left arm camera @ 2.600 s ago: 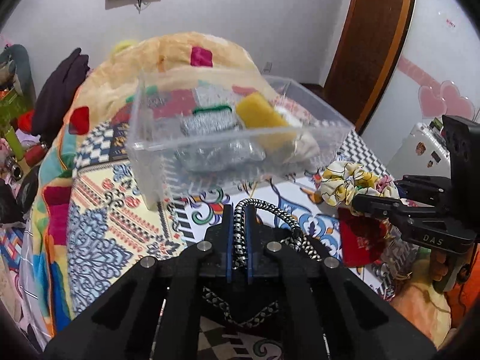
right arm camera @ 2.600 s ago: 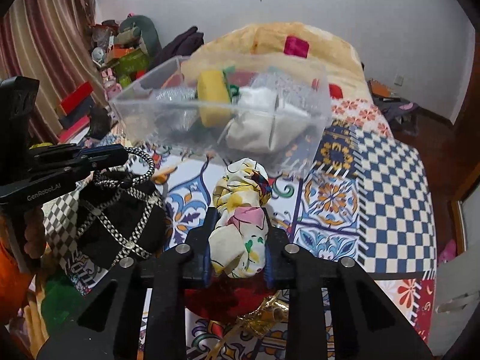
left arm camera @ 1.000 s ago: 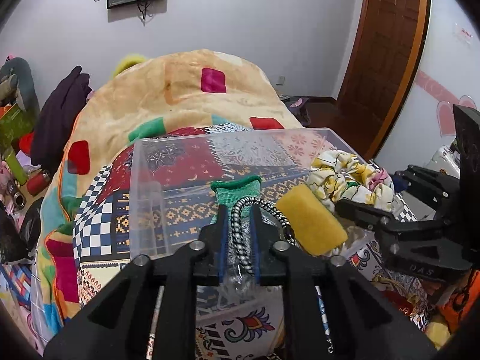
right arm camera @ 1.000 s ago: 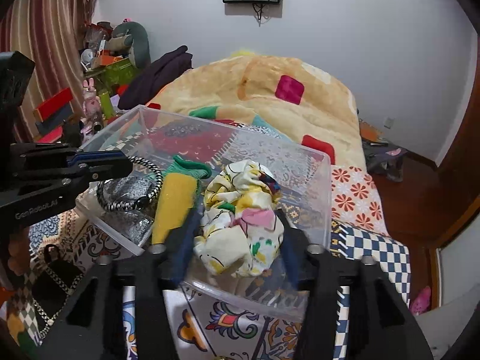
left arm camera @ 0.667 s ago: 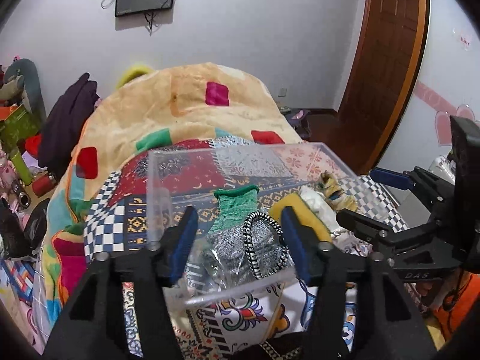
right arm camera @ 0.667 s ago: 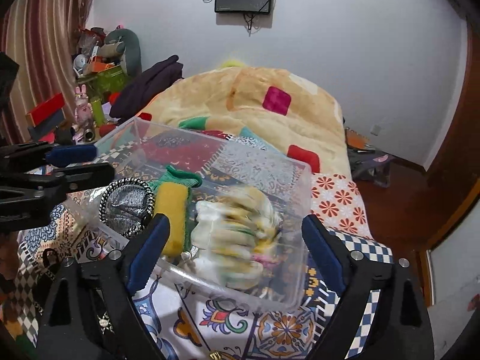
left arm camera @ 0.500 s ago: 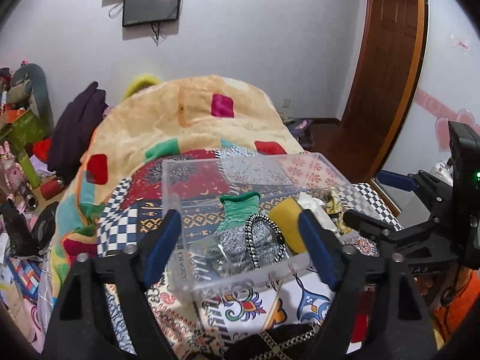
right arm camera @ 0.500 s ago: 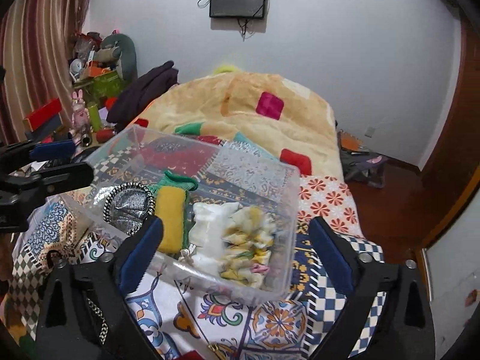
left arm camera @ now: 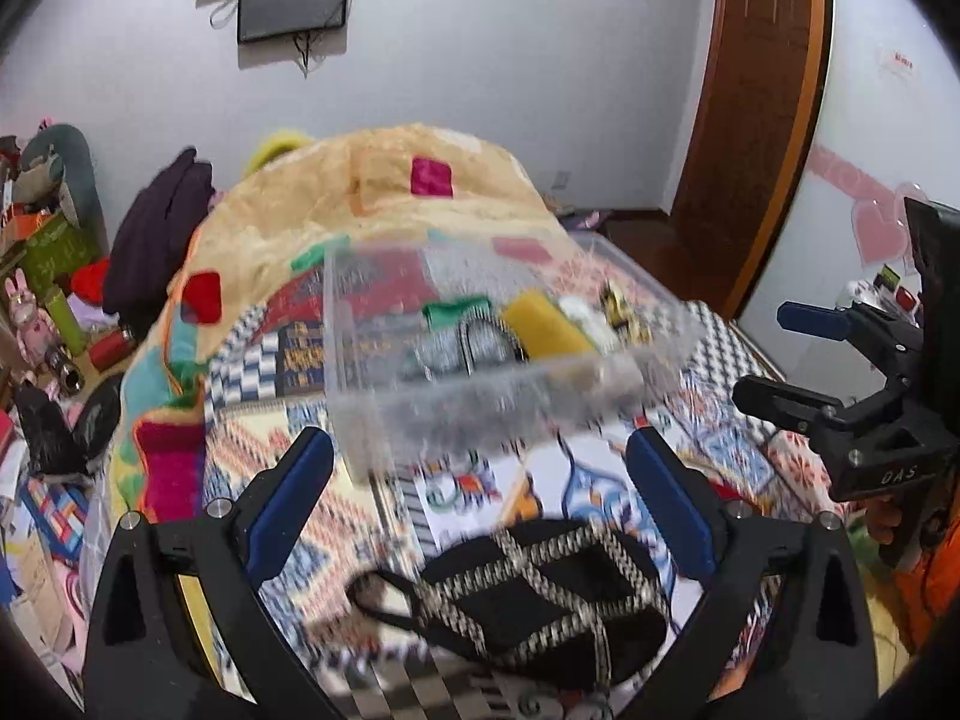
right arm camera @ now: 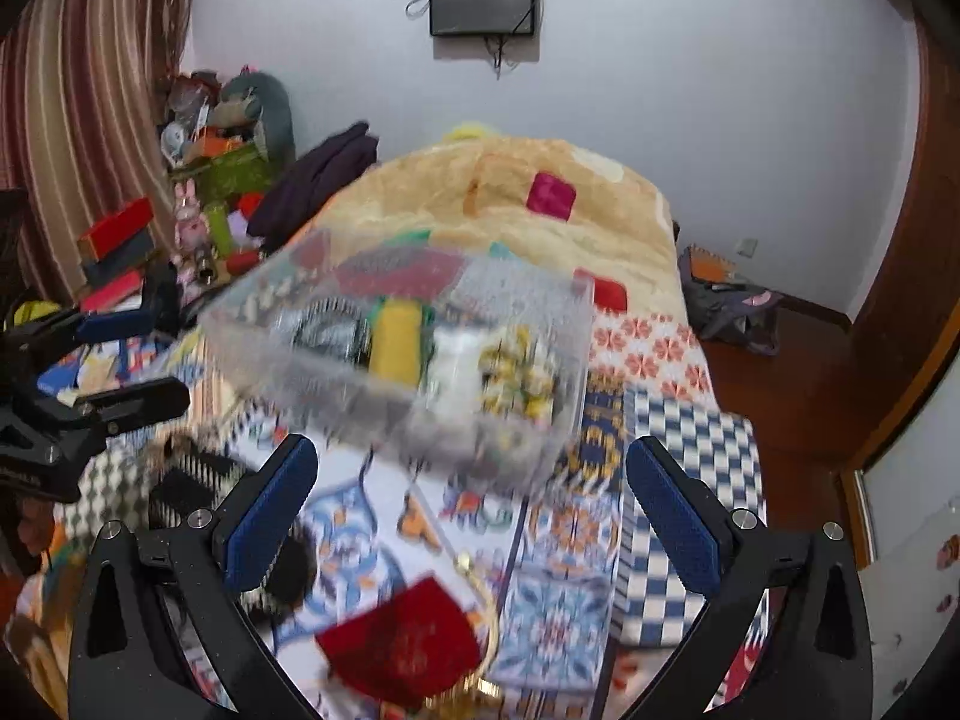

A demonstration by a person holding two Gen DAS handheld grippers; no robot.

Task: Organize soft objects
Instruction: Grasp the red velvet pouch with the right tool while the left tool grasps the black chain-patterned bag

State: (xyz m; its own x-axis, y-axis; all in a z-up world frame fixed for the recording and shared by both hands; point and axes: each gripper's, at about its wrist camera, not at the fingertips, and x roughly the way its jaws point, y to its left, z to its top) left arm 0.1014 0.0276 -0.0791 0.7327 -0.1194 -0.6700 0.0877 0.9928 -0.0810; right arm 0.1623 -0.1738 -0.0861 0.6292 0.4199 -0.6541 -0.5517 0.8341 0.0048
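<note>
A clear plastic bin stands on the patterned bedspread; it also shows in the right wrist view. Inside lie a yellow sponge, a green cloth, a black-and-white braided hair band and a floral scrunchie. My left gripper is open and empty, pulled back from the bin, above a black pouch with braided cord. My right gripper is open and empty, above a red pouch with gold cord. The black pouch also shows in the right wrist view.
A peach blanket is heaped behind the bin. Cluttered boxes and toys stand at the left by the striped curtain. A wooden door is at the right. The other gripper shows at the right edge.
Both grippers opened over the bin, dropping the braided band and the floral scrunchie inside, then drew back and down toward the pouches in front.
</note>
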